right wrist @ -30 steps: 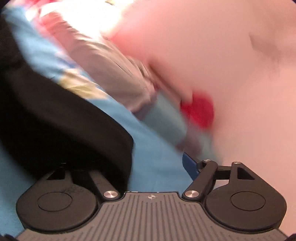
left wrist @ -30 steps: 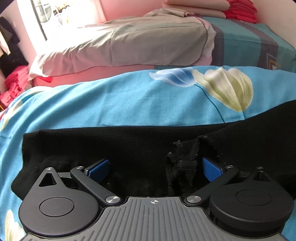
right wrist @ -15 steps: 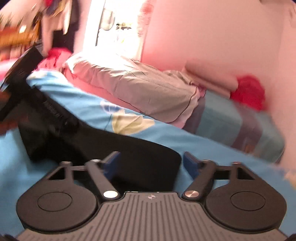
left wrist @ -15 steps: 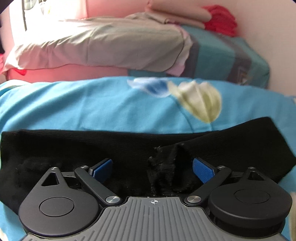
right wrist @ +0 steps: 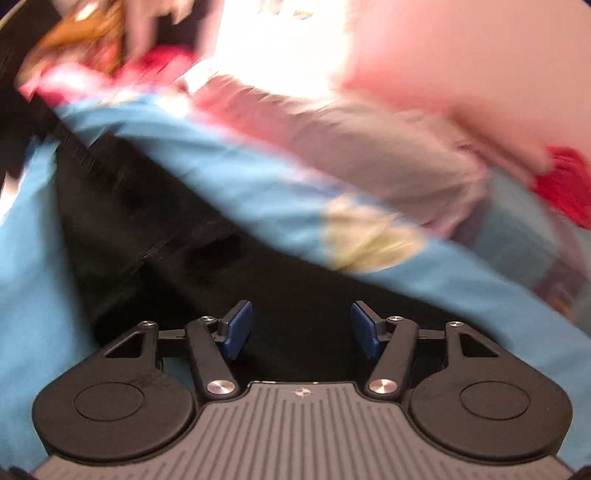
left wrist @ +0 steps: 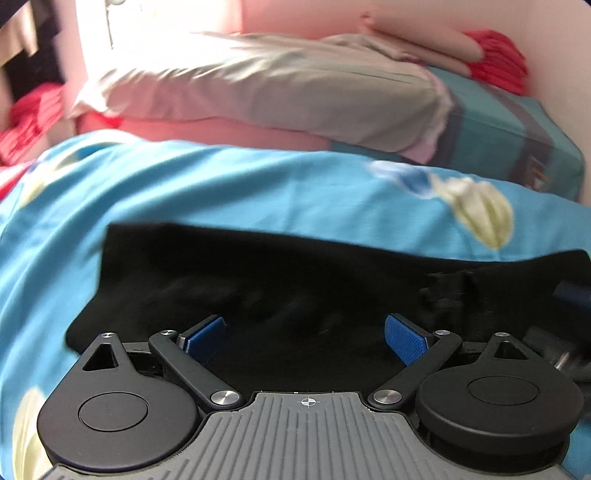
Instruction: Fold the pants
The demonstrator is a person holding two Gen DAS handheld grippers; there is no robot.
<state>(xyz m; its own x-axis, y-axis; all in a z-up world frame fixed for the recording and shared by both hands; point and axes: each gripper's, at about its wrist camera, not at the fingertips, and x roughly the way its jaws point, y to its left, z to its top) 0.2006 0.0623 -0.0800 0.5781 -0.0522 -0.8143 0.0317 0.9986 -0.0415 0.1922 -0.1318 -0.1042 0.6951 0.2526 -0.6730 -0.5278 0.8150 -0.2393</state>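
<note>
Black knit, the pants (left wrist: 295, 280) lie stretched across my blue flowered bedsheet (left wrist: 229, 192), a long dark band running from the left side of the left wrist view to its right edge. Their left end stops square on the sheet, and a rumpled, frayed-looking bunch of fabric sits toward the right.

My left gripper (left wrist: 306, 338) hangs over the near part of the pants with its blue pads (left wrist: 404, 338) spread wide apart; nothing is pinched between them, only the flat cloth showing below.

My right gripper (right wrist: 302, 328) is also over black fabric (right wrist: 207, 258), in a badly smeared picture. Its jaws have just been opening a little after narrowing; they stand apart with a clear gap, and I see no fold caught between the pads (right wrist: 238, 326). Whether the tips touch the cloth I cannot tell.

Beyond the pants a grey-beige pillow (left wrist: 266, 88) lies on a teal striped cover (left wrist: 517, 129) with red folded cloth (left wrist: 498, 51) stacked at the far right against the pink wall (left wrist: 303, 14).
</note>
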